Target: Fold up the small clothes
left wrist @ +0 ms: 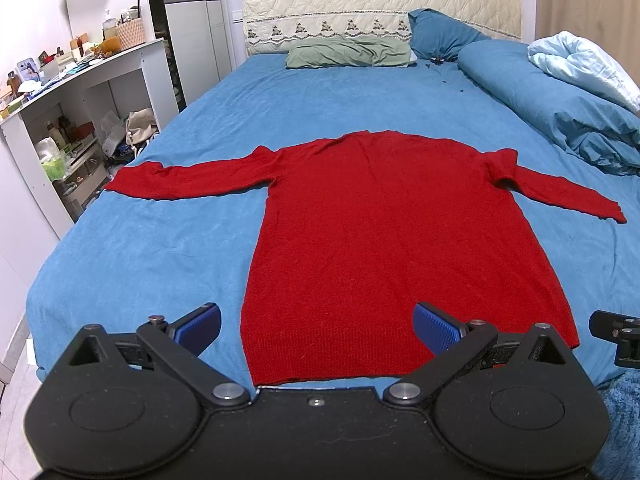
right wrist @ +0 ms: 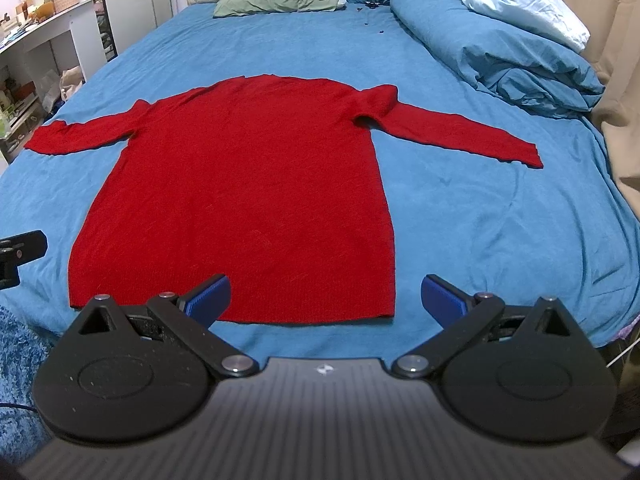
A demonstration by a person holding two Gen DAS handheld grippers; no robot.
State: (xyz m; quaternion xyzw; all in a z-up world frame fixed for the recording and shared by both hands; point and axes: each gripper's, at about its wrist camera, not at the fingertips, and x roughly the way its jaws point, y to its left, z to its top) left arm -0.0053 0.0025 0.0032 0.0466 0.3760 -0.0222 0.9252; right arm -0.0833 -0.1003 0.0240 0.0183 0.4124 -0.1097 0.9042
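A red long-sleeved sweater lies flat on the blue bed sheet, hem toward me, both sleeves spread out sideways. It also shows in the right wrist view. My left gripper is open and empty, above the hem's left half; its blue right pad is over the fabric. My right gripper is open and empty, above the hem's right corner. The right gripper's edge shows in the left wrist view.
A rolled blue duvet with a pale blue blanket lies along the bed's right side. Green pillow and blue pillow sit at the headboard. A white cluttered shelf desk stands left of the bed. A beige curtain hangs at right.
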